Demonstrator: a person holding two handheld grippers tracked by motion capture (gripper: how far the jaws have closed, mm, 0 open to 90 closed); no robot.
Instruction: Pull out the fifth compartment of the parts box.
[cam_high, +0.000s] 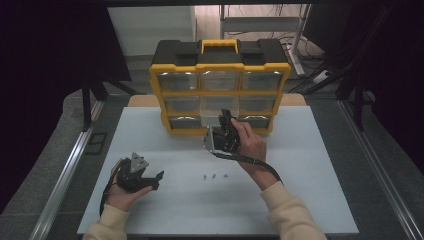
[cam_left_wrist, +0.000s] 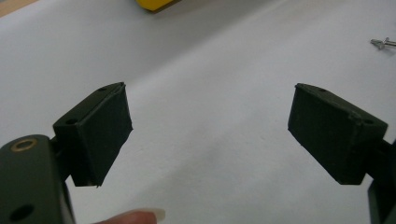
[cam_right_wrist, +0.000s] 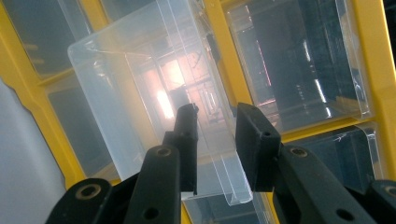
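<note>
Right tongs (cam_right_wrist: 215, 140) pinch a clear bin's (cam_right_wrist: 154, 88) front wall at the yellow organizer (cam_high: 220, 67) by the surface's far edge; left tongs (cam_left_wrist: 210, 135) gape empty near three screws (cam_high: 215, 176).

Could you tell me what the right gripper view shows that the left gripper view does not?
Right gripper view alone: the right gripper with its jaws set on either side of the front wall of a clear drawer that sticks out of the cabinet; whether the pads press it is hard to tell. Around it are other clear drawers in their slots.

Left gripper view alone: the left gripper, jaws wide apart and holding nothing, above the white table, with a small screw at the upper right.

Both: the yellow cabinet frame, just a corner in the left gripper view.
</note>
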